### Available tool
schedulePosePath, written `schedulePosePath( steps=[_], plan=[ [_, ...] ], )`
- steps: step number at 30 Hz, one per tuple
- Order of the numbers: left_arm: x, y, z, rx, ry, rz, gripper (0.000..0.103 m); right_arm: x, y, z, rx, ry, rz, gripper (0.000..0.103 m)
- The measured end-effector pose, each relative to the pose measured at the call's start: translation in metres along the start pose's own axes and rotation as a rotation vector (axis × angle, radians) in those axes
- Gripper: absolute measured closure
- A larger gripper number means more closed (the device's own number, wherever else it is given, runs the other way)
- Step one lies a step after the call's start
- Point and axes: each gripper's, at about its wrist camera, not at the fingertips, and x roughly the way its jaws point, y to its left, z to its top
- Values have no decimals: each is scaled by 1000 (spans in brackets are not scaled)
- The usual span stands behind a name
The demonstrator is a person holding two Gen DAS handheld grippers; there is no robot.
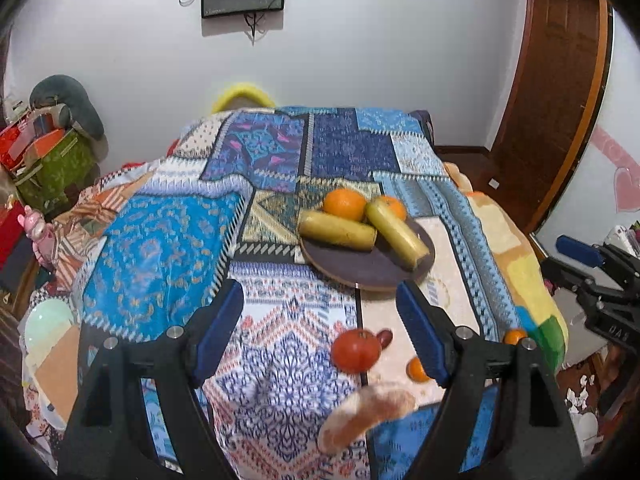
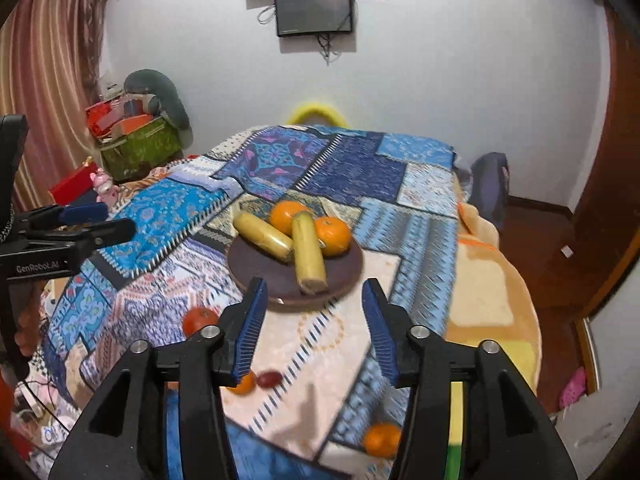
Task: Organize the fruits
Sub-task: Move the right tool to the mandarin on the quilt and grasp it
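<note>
Both tools hang above the near end of a bed spread with a patchwork quilt [image 1: 160, 248] in blues, white and orange. The left tool [image 1: 320, 304] has its blue pads spread wide with nothing between them. The right tool [image 2: 314, 300] is also parted, its pads clear of everything, and nothing sits in its gap either.

Toward the middle of the bed, a little to its right side, lies a round dark wooden plate [image 1: 360, 272]. On it rest two bananas [image 1: 336, 230] and two oranges [image 1: 344, 202]. One banana lies crosswise at the left of the plate; the other [image 2: 307, 254] runs from the oranges down to the near rim. The oranges sit side by side at the far rim, touching the bananas.

More fruit lies loose on the quilt near the foot of the bed. A red tomato [image 1: 356, 350] sits there with a small dark red fruit [image 1: 385, 338] just beside it. A small orange [image 1: 416, 370] shows by the left tool's right finger, and another [image 1: 514, 336] lies toward the bed's right edge. From the right wrist view, one more orange [image 2: 380, 439] sits close to the near edge.

A blurred pale orange shape [image 1: 364, 412] lies low between the left tool's fingers; I cannot tell what it is.
</note>
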Motion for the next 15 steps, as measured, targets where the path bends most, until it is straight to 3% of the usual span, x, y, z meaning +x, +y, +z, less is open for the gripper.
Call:
schedulePosePath(
  steps=[9,15],
  plan=[
    [27,-6,-38,8,105,-23,24,10,-27,-53,39,146,-76,51],
    [56,-13,-58,20,181,-41,25,32,-39,-91,109,242,-77,51]
  ],
)
